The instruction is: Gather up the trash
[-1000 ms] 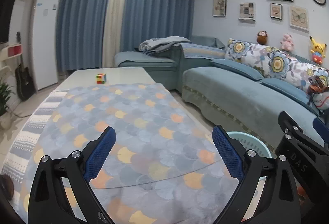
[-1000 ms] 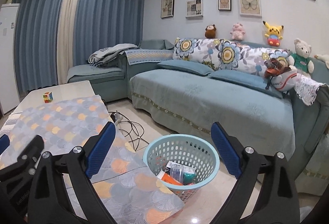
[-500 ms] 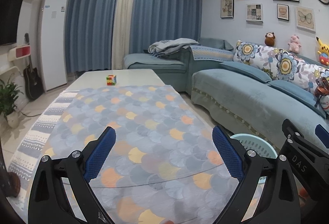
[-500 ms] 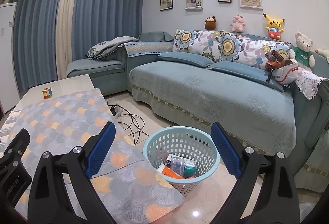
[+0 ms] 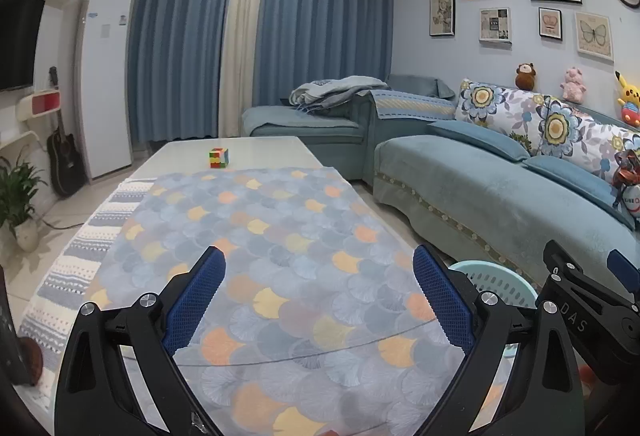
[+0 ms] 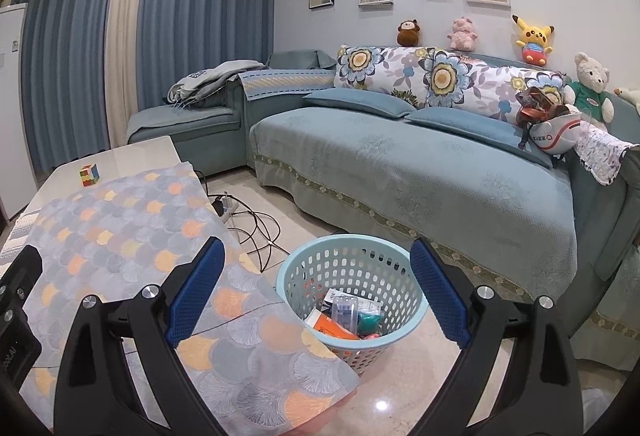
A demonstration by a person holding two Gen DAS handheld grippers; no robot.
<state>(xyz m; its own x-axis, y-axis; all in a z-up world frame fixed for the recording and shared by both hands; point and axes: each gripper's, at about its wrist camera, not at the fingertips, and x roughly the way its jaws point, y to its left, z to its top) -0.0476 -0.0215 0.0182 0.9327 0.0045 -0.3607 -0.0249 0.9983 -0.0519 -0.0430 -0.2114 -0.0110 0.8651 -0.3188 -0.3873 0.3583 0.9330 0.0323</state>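
Note:
A light blue perforated waste basket [image 6: 352, 300] stands on the floor beside the table's near right corner. It holds several pieces of trash [image 6: 346, 316]: an orange box, a clear pack, a teal wrapper. Its rim also shows in the left wrist view [image 5: 496, 284]. My right gripper [image 6: 316, 288] is open and empty, held above the table corner and the basket. My left gripper [image 5: 318, 296] is open and empty above the patterned tablecloth [image 5: 280, 256]. The right gripper's body shows at the left wrist view's right edge [image 5: 588, 316].
A Rubik's cube [image 5: 218, 157] sits at the far bare end of the table. A blue sofa [image 6: 420, 176] runs along the right. Cables and a power strip [image 6: 248, 220] lie on the floor between table and sofa. A fridge [image 5: 106, 76], guitar and plant stand at the left.
Both wrist views have shifted: the left one has panned a little right, the right one has lifted and drawn back from the basket. Both grippers stay open and empty.

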